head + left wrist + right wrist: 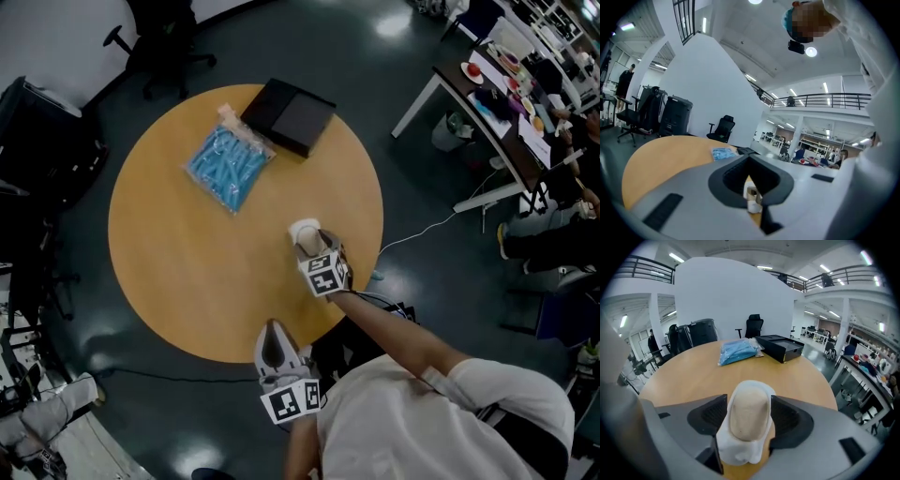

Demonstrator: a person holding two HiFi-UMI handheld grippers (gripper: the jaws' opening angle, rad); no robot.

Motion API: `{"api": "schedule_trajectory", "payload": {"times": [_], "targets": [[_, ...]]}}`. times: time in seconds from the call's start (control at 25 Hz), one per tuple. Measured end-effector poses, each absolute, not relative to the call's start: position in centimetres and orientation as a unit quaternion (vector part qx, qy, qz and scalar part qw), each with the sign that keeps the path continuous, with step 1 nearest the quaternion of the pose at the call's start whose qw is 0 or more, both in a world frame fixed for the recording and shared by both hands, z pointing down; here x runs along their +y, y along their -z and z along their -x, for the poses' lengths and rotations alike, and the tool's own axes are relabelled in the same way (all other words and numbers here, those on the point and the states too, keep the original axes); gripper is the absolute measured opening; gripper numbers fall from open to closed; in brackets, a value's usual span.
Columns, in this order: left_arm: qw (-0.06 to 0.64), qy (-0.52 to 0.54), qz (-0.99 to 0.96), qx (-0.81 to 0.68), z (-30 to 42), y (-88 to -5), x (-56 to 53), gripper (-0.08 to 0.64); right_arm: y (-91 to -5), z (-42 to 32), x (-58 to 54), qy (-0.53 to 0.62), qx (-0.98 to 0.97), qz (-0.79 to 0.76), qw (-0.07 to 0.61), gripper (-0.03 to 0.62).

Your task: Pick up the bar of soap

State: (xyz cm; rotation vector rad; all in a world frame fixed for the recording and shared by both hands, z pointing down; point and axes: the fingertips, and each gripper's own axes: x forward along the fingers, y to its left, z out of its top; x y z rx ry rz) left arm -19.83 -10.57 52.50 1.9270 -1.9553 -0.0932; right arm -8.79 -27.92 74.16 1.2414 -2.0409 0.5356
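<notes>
The bar of soap (305, 234) is a beige oval lying on a white wrapper on the round wooden table (187, 272), near its right front edge. In the right gripper view the soap (749, 416) stands between the two dark pads, which flank it closely on both sides. My right gripper (308, 240) is open around it, low over the table. My left gripper (273, 330) hangs off the table's front edge, its jaws together and empty. The left gripper (750, 183) points across the table toward the soap.
A blue plastic packet (228, 164) and a black flat box (289, 114) lie at the table's far side. Both also show beyond the soap, the packet (738, 351) and the box (780, 347). An office chair (164, 47) and a cluttered desk (506, 103) stand around the table.
</notes>
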Motion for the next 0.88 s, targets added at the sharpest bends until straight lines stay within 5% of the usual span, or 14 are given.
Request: {"api": "schedule_trajectory", "payload": {"times": [0.32, 0.88], "targets": [[0.203, 0.044, -0.673, -0.710, 21.8, -52.7, -10.4, 0.003, -75.6, 8.7, -28.0, -0.149, -0.766, -0.483, 0.397, 0.281], [0.201, 0.046, -0.671, -0.712, 20.7, -52.5, -8.7, 0.003, -73.8, 7.9, -27.5, -0.165, -0.787, -0.473, 0.359, 0.267]]}}
